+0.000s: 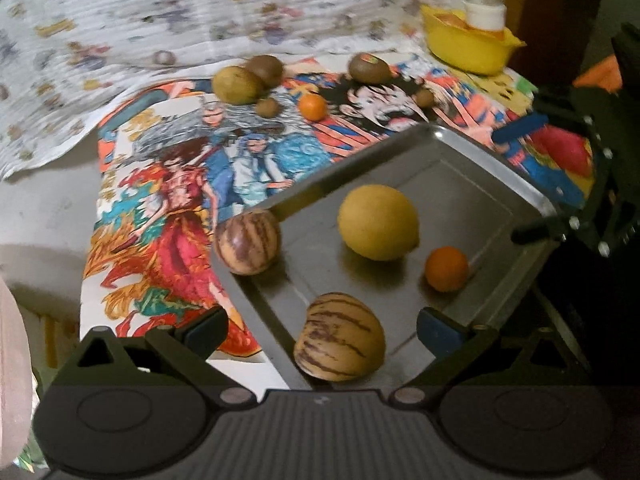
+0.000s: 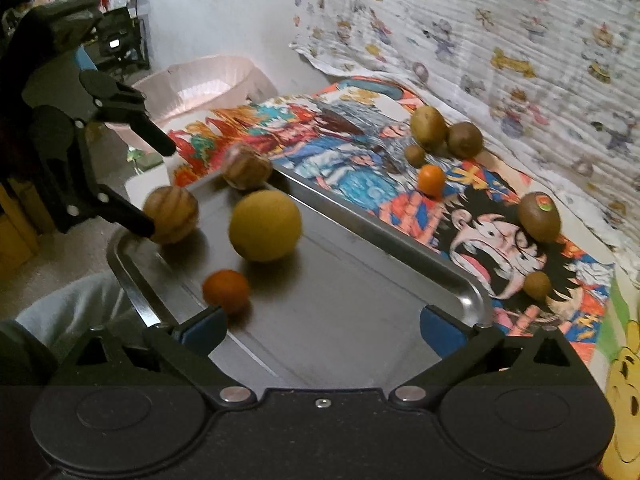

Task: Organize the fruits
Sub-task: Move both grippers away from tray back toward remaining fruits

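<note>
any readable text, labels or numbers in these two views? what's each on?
None readable.
Sticker on the kiwi: red and green, too small and blurred to read.
Printed cloth: cartoon figures and yellow glyph-like marks, no legible characters.
White container in the yellow bowl: no text visible.

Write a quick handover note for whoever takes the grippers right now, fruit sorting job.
Left claw: open, holding nothing, above the near striped fruit.
Right claw: open, holding nothing, over the metal tray.
Done: four fruits in the tray: two striped ones, the second at the rim, the big yellow fruit and an orange one.
Left: on the printed cloth lie a small orange fruit, the stickered kiwi and five more brown or greenish fruits.
</note>
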The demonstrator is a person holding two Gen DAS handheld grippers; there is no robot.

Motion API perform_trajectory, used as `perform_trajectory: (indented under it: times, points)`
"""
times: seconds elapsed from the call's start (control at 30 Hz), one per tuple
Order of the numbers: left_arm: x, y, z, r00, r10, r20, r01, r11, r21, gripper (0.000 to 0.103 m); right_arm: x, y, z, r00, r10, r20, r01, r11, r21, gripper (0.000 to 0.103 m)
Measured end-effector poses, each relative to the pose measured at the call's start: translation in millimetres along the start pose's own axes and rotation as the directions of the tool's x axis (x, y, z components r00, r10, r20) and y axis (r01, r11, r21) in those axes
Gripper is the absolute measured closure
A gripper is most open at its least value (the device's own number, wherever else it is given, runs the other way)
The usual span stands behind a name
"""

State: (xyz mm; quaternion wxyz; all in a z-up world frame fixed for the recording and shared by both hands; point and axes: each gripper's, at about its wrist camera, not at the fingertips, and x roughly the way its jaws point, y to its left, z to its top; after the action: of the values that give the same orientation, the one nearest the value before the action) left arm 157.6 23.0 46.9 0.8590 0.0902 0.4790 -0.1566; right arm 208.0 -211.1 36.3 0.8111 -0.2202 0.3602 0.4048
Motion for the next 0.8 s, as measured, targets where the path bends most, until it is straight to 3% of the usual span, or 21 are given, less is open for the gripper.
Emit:
perform_trajectory:
  times: [0.33,0.6,0.8]
  points:
    - [0.4,8.4,33.7,0.997,-0.072,-0.022,0.072,0.997,-0.016,0.001,-5.8,-37.5,4.6,0.996,-0.084,0.027,0.083,0.996,0.023,0.001]
    - [5.3,35.0,77.8,1.000,0.008,0.000,-0.008,1.000,-0.009,0.001,-3.6,-70.1,30.0,0.990,-0.127,0.057,0.127,0.992,0.007,0.001]
    - [27.6,62.7,106.9,0.996,0.071,0.046,-0.068,0.996,-0.063,0.001,14.6,-93.0,56.6,0.982,-0.152,0.109,0.148,0.988,0.049,0.001]
